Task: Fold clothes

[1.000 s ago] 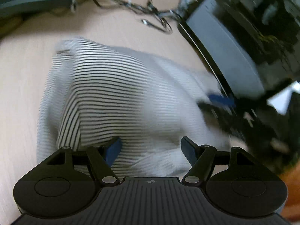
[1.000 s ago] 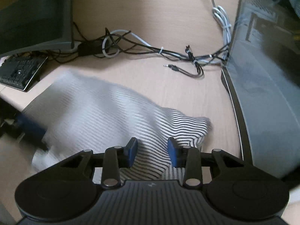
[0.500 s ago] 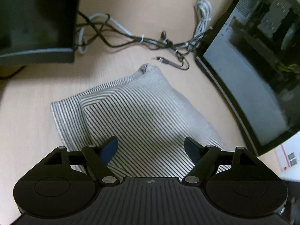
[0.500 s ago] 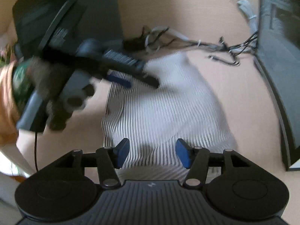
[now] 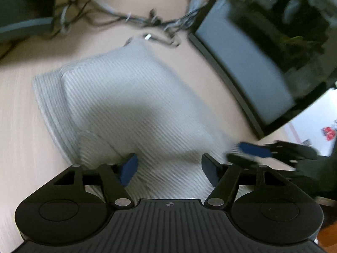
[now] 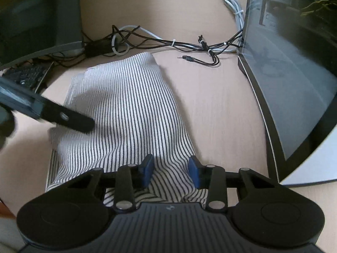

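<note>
Tabletop (image 6: 221, 109): tangled cables (image 6: 168, 42) at back, keyboard (image 6: 27, 78) left, monitor (image 6: 294, 80) right, audio plug (image 6: 185, 58) loose.

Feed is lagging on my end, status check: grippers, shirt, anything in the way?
Left gripper and right gripper both just closing, fabric between, not pinched. Striped shirt folded on desk. Cables just beyond it.

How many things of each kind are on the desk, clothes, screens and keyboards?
Striped black-and-white folded garment: 1
Dark flat monitor screens: 2, one at the left, one at the right
Black keyboard: 1
Total: 4
</note>
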Motion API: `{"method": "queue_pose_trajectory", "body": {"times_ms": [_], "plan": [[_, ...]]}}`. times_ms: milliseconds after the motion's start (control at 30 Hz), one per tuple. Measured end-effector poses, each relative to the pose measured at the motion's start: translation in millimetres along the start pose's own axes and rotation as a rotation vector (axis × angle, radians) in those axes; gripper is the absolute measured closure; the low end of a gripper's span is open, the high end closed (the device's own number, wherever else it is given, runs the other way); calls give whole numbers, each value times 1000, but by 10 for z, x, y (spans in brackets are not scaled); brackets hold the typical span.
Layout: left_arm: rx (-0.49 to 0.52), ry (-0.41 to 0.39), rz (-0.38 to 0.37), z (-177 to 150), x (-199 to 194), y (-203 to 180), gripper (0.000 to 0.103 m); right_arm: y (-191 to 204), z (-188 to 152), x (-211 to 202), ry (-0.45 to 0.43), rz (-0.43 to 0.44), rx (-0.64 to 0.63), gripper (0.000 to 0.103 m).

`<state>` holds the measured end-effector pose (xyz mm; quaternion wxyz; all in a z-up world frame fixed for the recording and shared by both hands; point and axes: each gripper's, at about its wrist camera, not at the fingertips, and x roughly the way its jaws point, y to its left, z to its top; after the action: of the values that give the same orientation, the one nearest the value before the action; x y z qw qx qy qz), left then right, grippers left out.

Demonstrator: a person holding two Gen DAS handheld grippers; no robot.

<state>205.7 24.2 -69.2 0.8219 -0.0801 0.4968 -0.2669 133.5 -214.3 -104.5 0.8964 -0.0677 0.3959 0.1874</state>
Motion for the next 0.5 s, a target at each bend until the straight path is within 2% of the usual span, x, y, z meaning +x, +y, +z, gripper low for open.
{"method": "queue_pose_trajectory", "body": {"times_ms": [100, 200, 300, 367, 500], "plan": [[-32, -2, 0, 67, 66, 88, 37, 87, -38, -67, 5, 6, -18, 67], [-18, -8, 22, 151, 93, 78, 37, 153, -51, -171, 2, 28, -20, 66], [1, -31, 44, 184, 145, 70, 36, 292, 9, -374, -64, 112, -42, 66], [-1, -41, 43, 181, 136, 96, 36, 380, 32, -439, -78, 159, -75, 67], [8, -49, 47, 152, 71, 98, 31, 482, -49, -209, 10, 178, -97, 66]]}}
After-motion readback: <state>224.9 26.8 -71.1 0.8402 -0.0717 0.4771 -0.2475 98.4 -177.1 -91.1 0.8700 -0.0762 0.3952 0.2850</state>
